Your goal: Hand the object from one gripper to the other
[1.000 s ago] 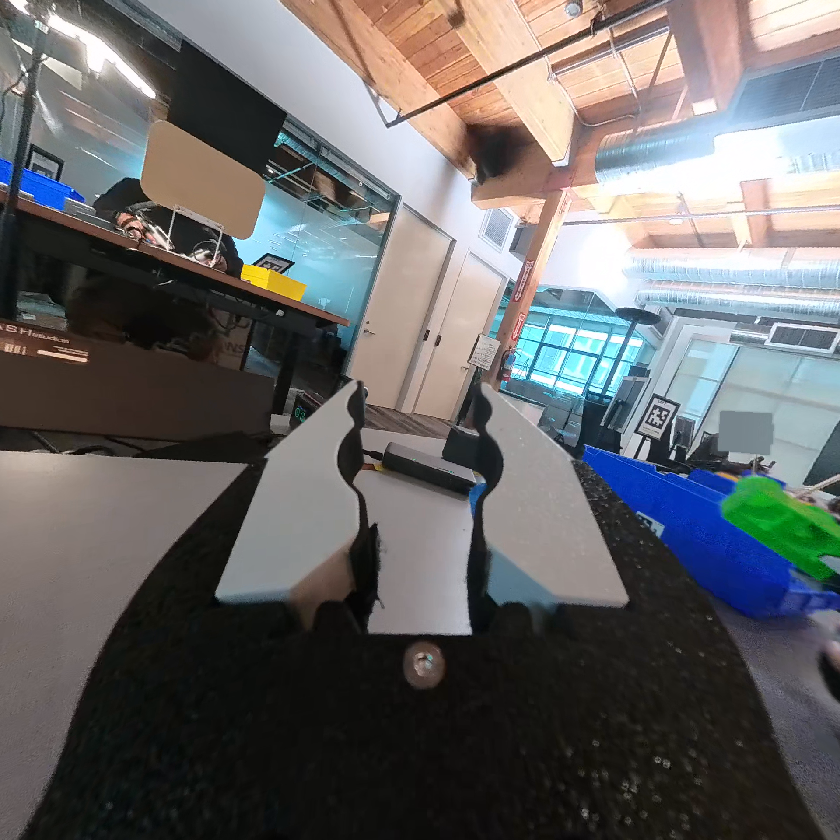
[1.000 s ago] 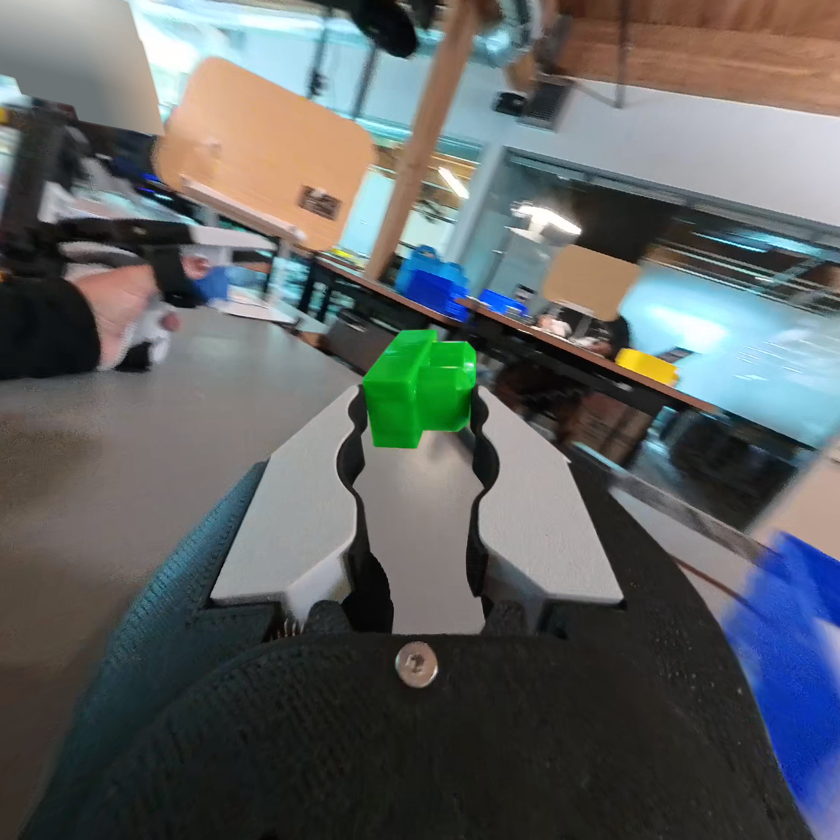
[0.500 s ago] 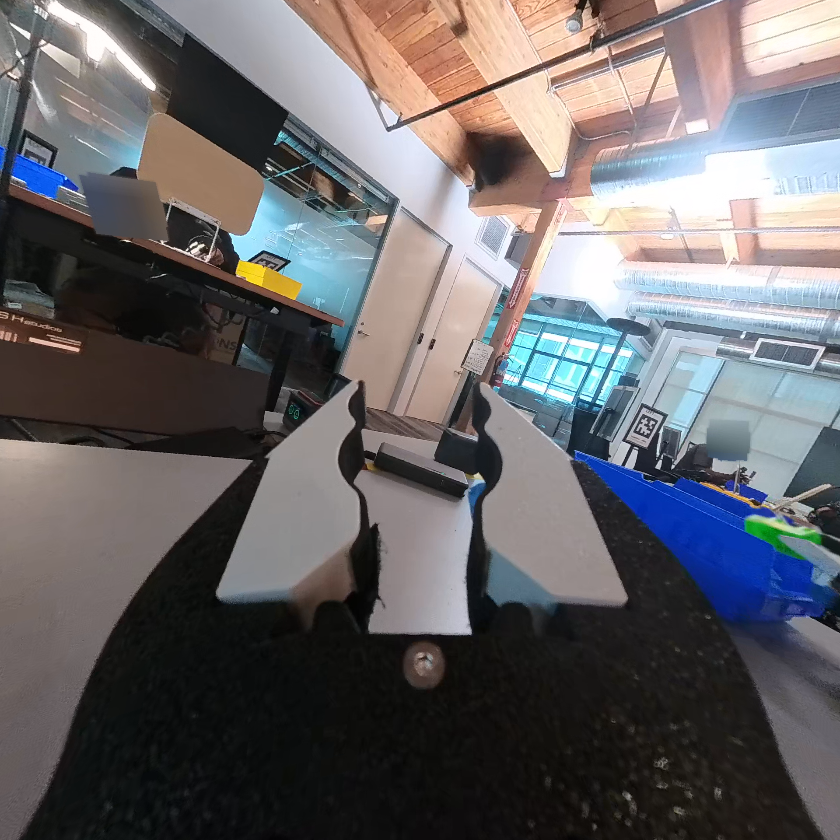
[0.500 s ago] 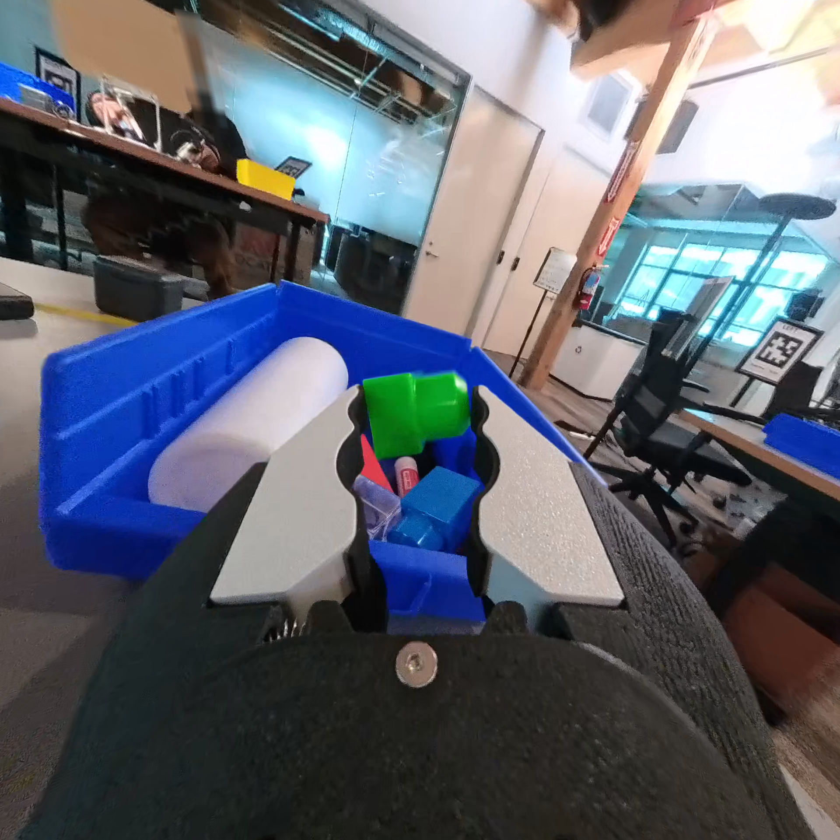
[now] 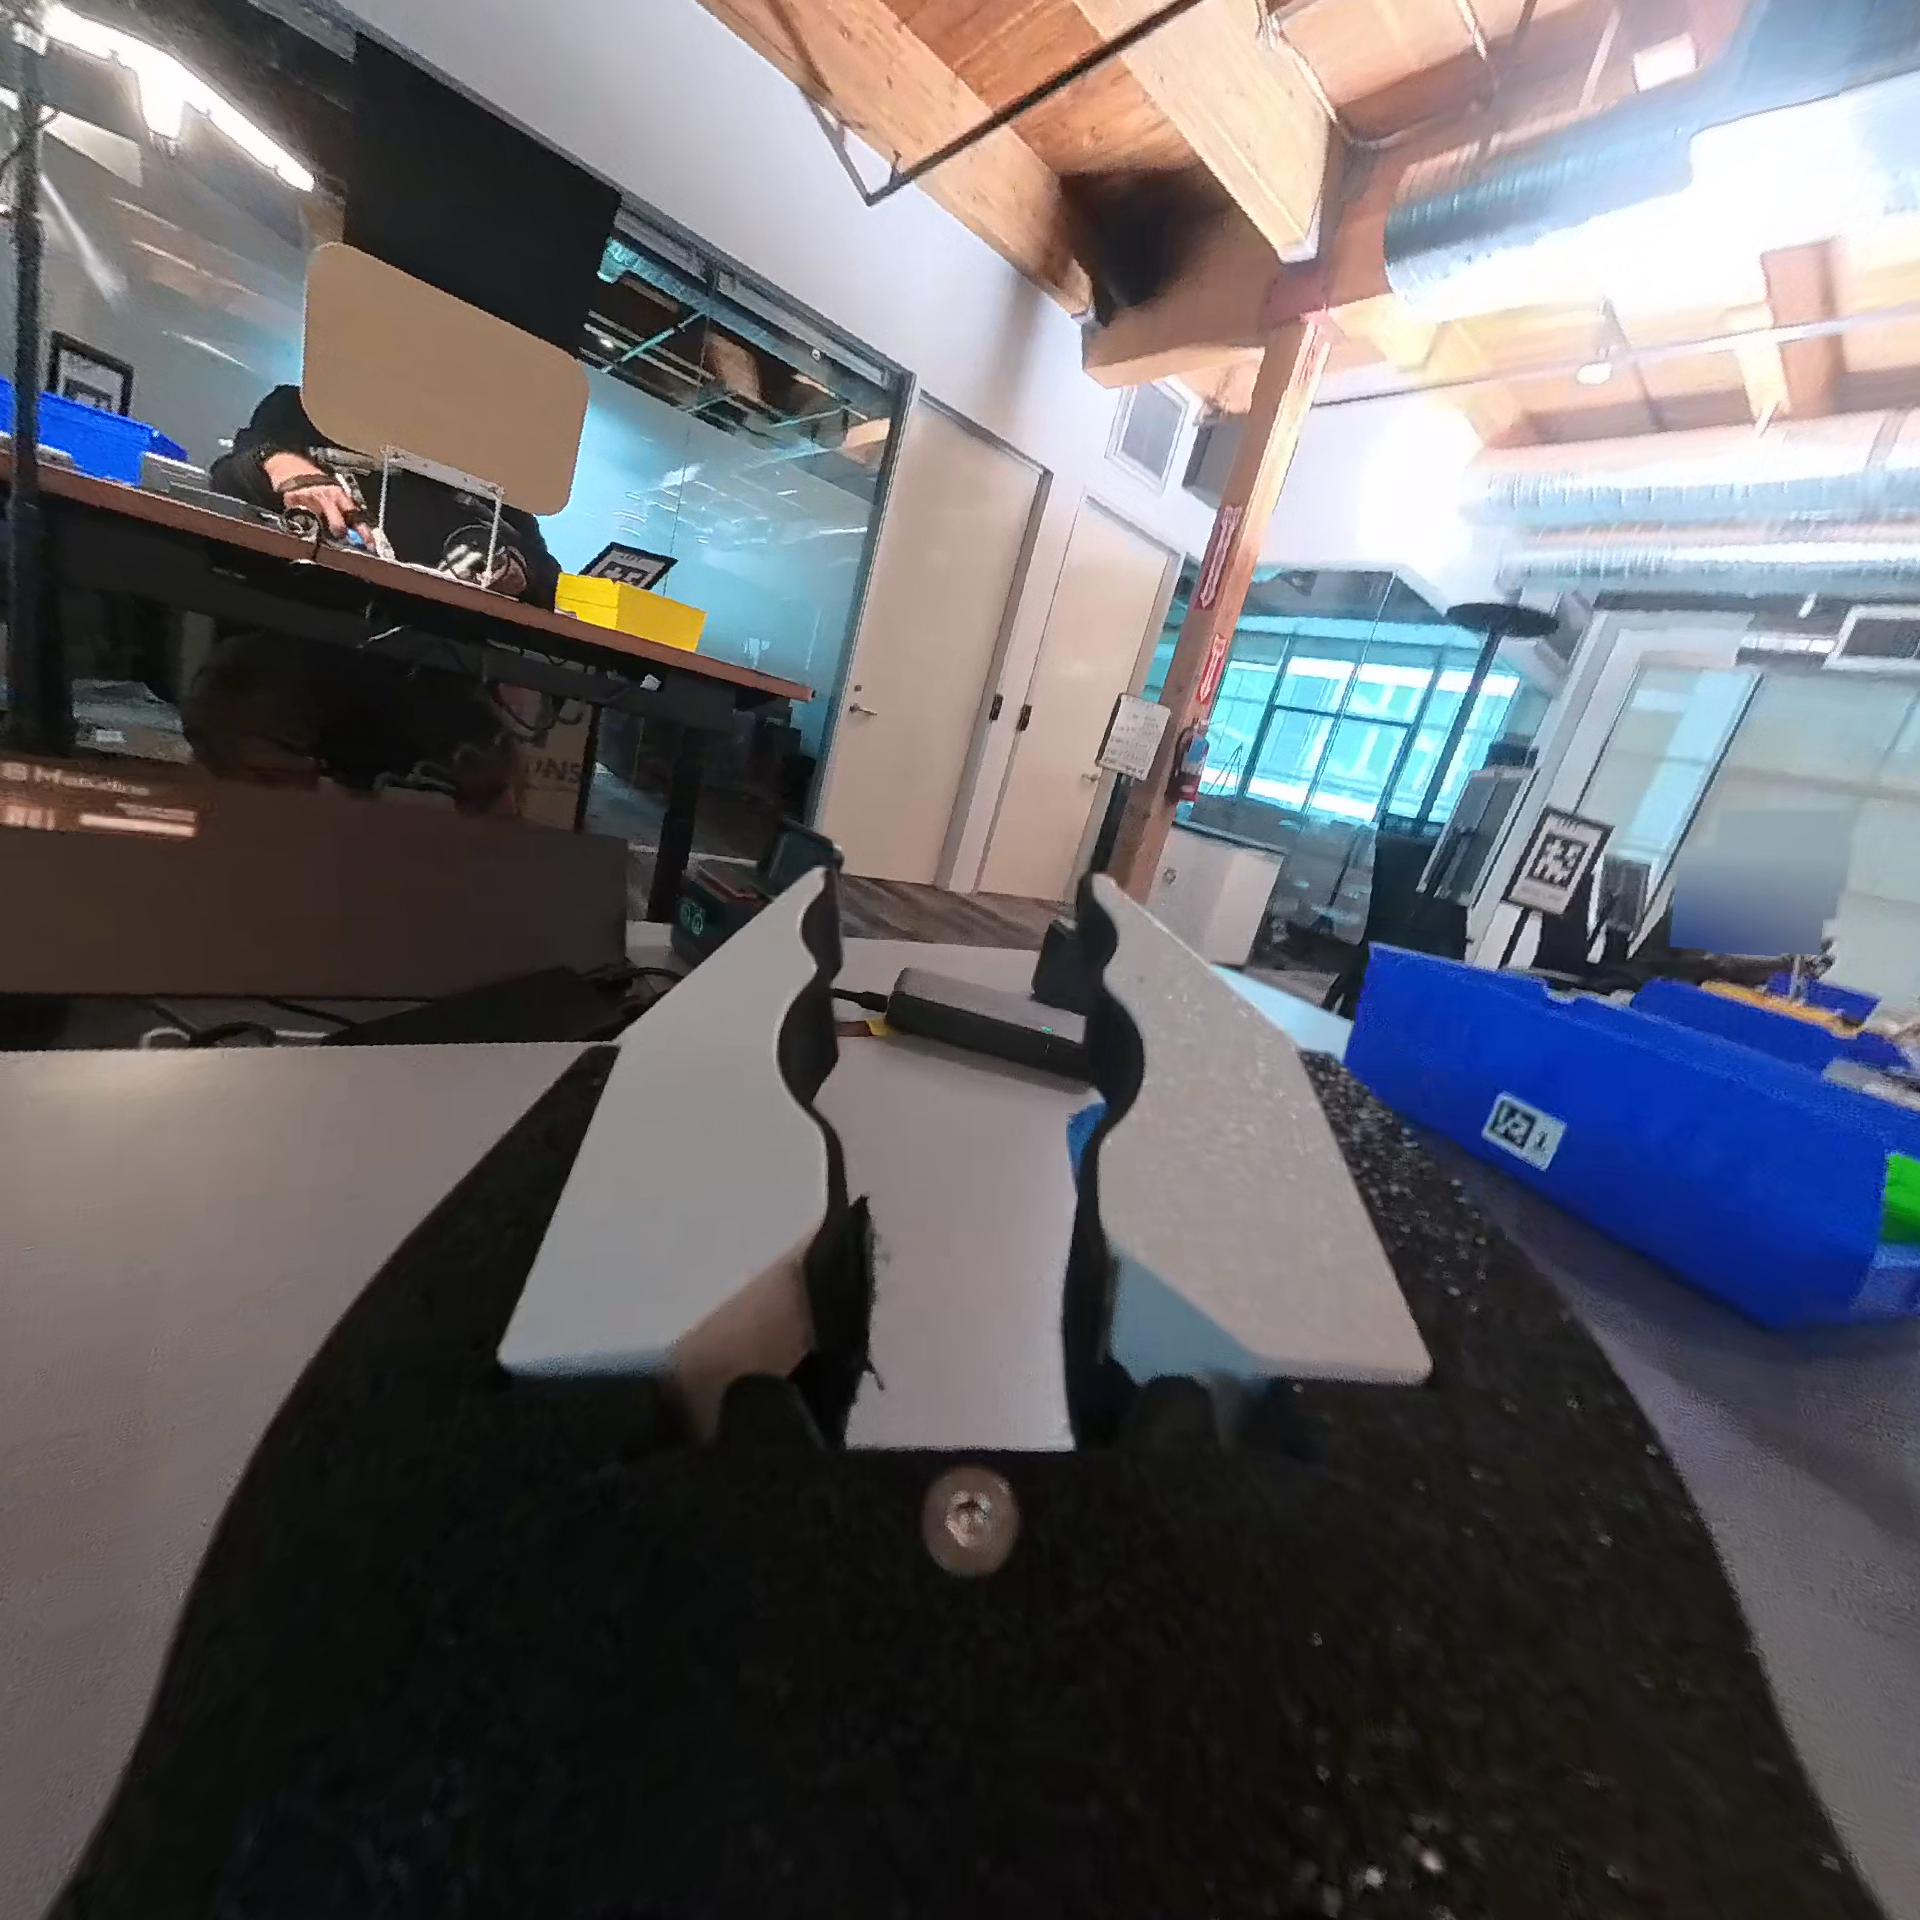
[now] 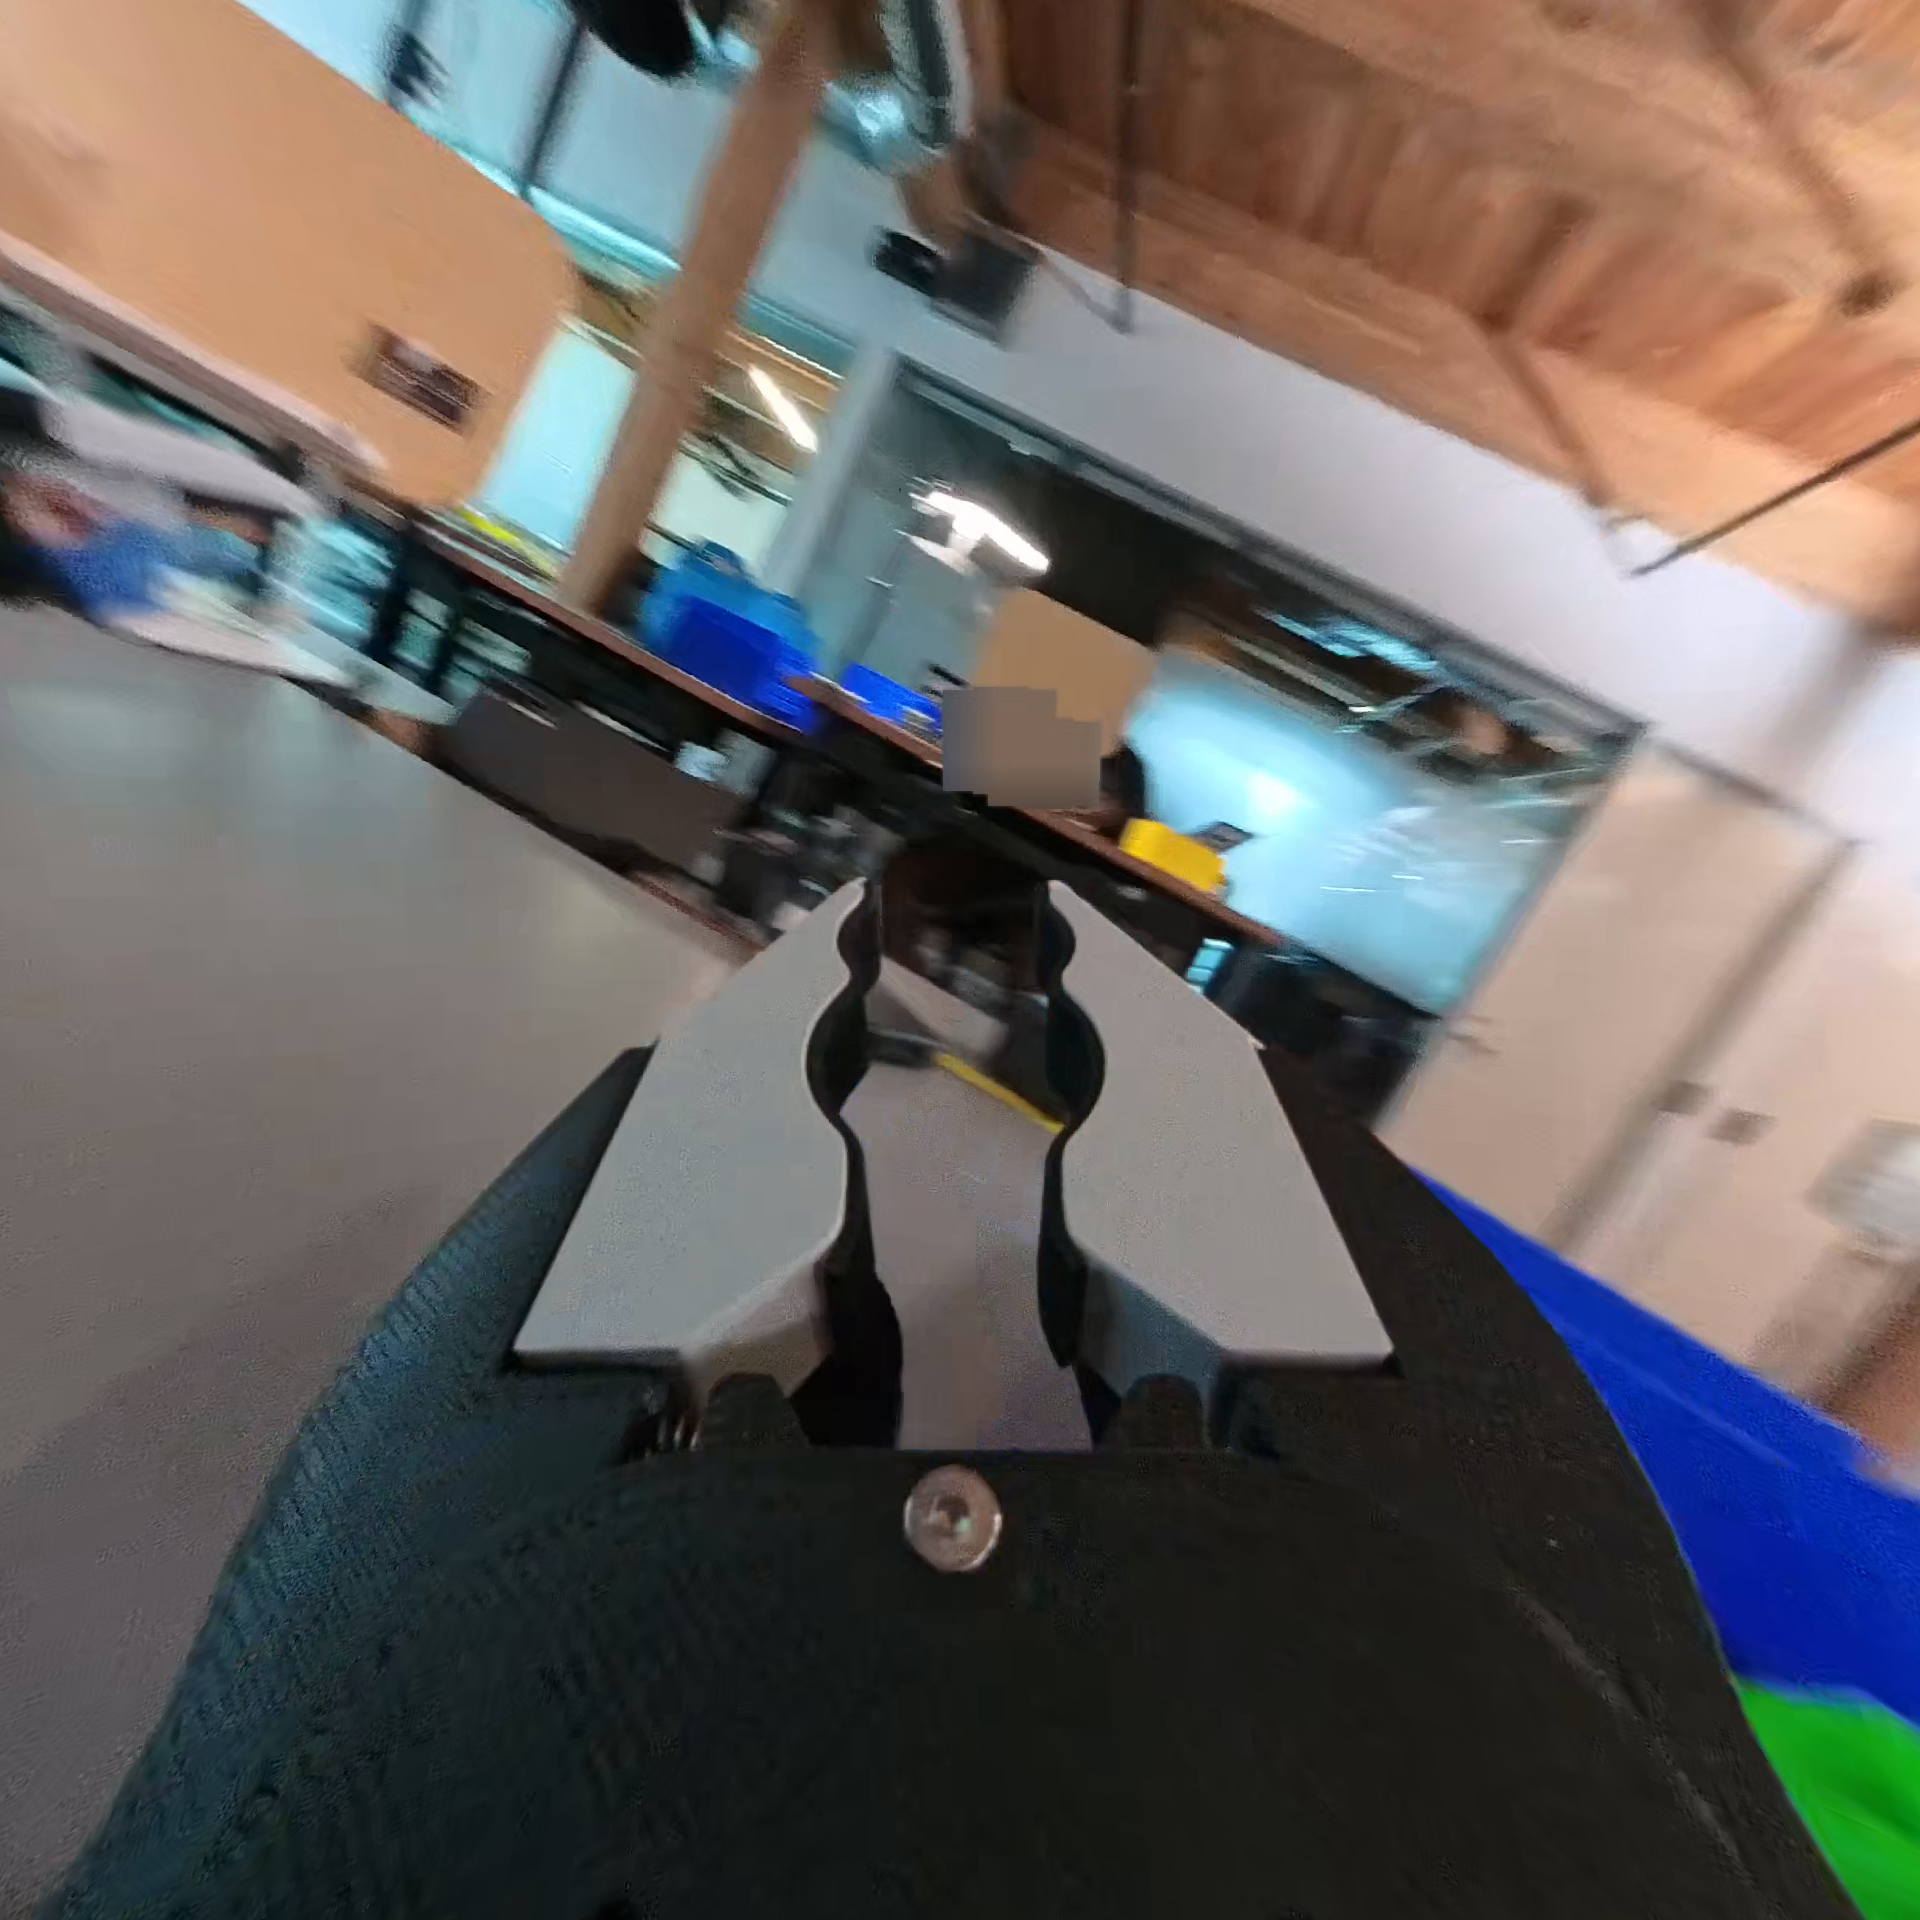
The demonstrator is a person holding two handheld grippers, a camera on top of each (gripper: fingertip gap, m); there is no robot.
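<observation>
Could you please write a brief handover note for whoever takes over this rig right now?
Left gripper: open, empty, over the grey table.
Right gripper: open, empty; view is blurred.
Green block: at the blue bin, far right of the left view; a green patch low in the right view is probably it.
Done: neither gripper holds the block.
Left: cannot tell whether a handover took place.

Blue bin [image 5: 1621, 1081], yellow box [image 5: 629, 611], seemingly green block [image 6: 1829, 1808], grey table [image 5: 208, 1195].

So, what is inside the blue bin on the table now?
The left wrist view shows the blue bin from the side, and its wall hides the inside. Only a green piece shows at its right end; whether it lies inside cannot be told.
</observation>
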